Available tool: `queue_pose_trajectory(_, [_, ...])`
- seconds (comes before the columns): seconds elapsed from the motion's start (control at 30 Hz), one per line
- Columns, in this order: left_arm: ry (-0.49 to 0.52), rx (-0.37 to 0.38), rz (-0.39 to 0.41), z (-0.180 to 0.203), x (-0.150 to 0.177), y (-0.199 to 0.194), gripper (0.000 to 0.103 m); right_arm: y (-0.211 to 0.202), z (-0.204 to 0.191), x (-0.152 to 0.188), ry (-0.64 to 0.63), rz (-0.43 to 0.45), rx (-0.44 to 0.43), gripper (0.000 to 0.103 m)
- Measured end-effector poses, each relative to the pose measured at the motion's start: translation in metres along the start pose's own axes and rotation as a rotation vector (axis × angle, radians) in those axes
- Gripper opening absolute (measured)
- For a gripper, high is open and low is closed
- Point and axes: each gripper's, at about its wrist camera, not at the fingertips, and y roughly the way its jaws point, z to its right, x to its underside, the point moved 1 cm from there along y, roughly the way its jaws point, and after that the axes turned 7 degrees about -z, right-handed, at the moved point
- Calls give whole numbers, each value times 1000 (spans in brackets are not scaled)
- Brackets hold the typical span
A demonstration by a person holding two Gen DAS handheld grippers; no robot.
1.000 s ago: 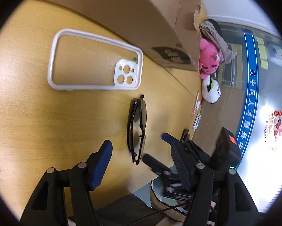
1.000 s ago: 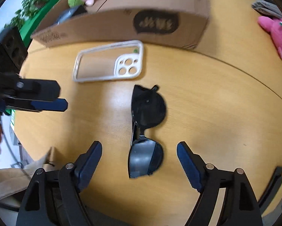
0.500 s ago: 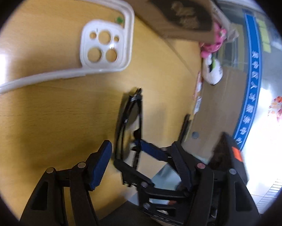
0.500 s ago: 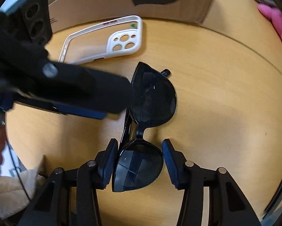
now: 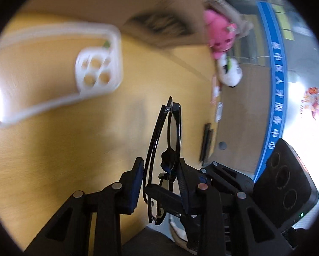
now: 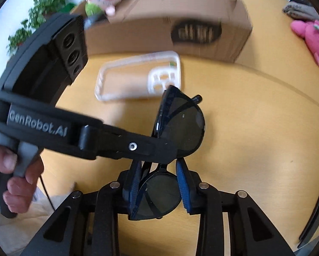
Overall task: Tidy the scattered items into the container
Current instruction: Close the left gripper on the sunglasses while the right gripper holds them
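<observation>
Both grippers have just closed on the sunglasses [image 6: 180,125]: right gripper [image 6: 159,189] pinches one lens, left gripper [image 5: 160,183] clamps the frame. The phone case [image 6: 138,79] is still out on the table [image 6: 255,138], so the box [image 6: 159,32] isn't done filling up yet.

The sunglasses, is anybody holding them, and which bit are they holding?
Yes. The right gripper pinches the sunglasses by the near lens, and the left gripper closes on the folded frame beside the bridge. Both have just been closing.
</observation>
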Motion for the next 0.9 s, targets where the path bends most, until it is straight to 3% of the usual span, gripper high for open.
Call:
queue_pose_trajectory(0.3, [226, 3, 219, 111, -19, -139, 29, -115, -55, -61, -94, 231, 58, 35])
queue_pose_trajectory(0.47, [345, 5, 340, 171, -15, -208, 30, -200, -94, -122, -154, 386, 90, 33])
queue_pose_trajectory(0.6, [402, 0, 405, 201, -13, -243, 30, -259, -114, -127, -195, 471, 109, 33])
queue_pose_trajectory(0.9, [477, 1, 499, 239, -21, -301, 30, -322, -136, -136, -244, 565, 115, 32])
